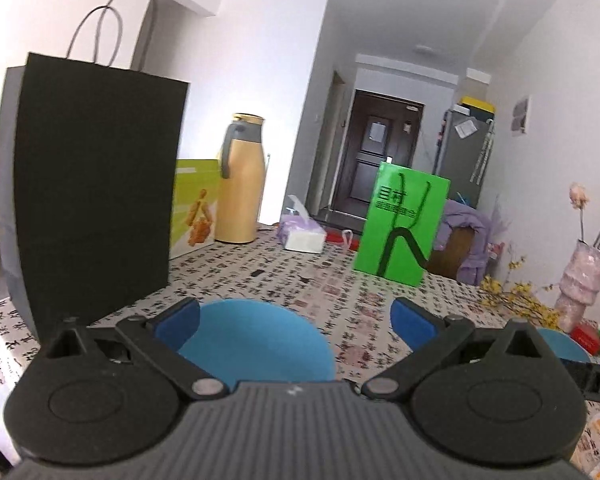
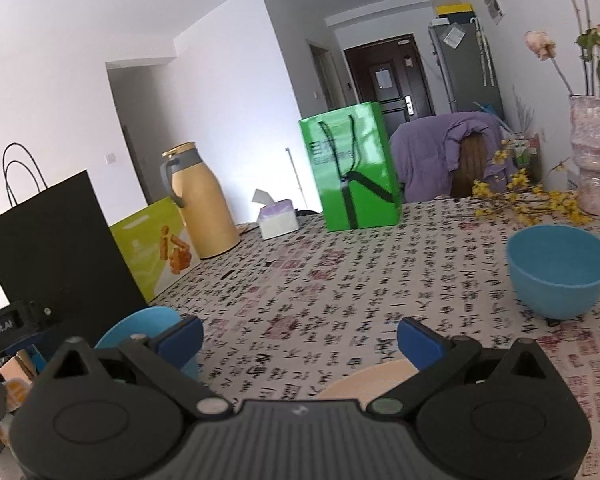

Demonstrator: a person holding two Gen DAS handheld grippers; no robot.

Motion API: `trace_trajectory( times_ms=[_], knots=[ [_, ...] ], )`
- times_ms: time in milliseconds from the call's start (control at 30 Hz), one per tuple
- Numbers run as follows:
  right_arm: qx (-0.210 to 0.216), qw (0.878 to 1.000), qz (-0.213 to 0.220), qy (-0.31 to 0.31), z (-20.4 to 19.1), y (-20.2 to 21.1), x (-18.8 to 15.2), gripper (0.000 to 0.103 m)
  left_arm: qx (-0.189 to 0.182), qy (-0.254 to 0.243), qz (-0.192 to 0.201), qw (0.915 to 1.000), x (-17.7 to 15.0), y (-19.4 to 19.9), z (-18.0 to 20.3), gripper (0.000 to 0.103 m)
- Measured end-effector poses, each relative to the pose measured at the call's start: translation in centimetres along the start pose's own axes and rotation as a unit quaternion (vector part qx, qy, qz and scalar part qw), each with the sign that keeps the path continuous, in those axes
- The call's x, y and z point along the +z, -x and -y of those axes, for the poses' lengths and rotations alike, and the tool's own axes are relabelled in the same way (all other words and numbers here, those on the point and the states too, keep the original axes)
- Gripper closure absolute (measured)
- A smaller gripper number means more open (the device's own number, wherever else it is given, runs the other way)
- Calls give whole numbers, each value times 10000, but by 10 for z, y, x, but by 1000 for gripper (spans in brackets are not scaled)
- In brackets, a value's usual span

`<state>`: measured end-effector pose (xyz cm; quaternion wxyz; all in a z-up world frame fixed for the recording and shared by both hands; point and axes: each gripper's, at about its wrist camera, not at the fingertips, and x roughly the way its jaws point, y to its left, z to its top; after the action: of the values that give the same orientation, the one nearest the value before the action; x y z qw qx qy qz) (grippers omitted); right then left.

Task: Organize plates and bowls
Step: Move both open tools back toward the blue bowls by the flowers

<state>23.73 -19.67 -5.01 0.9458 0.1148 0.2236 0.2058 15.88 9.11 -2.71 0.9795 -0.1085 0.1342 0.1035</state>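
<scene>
Blue plate [image 1: 256, 340] lies on the bench [image 1: 340, 292] right under the left tool [image 1: 296, 320], partly hidden by the tool body; in the right wrist view the same plate [image 2: 140, 330] shows at lower left, behind that tool's left finger. Blue bowl [image 2: 560, 268] stands upright on the bench further out to the right, well apart from the plate; a sliver of it shows at the far right edge in the left view. A beige plate [image 2: 364, 384] peeks out just below the right tool [image 2: 300, 340], near its right finger. All three look like matte plastic or similar: prob. light, stiff, not very fragile, maybe a bit slick on the patterned cloth, so a nudge could make them slide. Plates lie flat, so best grip is likely at the rim w/ one finger slid under the edge; bowl is best pinched across its wall at the rim, one finger in, one out. Left tool: jaws wide, nothing between the pads; left pad sits over the plate's edge, but contact can't be told. Right tool: jaws also wide, holding nothing, hovering low over the bench btw. blue plate and beige plate. Black bag [image 1: 92, 184] stands close on the left, so approach room there is tight.
</scene>
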Motion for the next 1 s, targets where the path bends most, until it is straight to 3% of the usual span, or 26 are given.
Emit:
trace_trajectory(
  times_ms=[400,1000],
  knots=[
    [-232,9995,180,-133,34,22,-8,0,-293,-255,-186,9991,-11,-2,38,0],
    [-481,9975,293,-419,72,37,-12,0,-494,-262,-400,9976,-18,-11,63,0]
  ],
)
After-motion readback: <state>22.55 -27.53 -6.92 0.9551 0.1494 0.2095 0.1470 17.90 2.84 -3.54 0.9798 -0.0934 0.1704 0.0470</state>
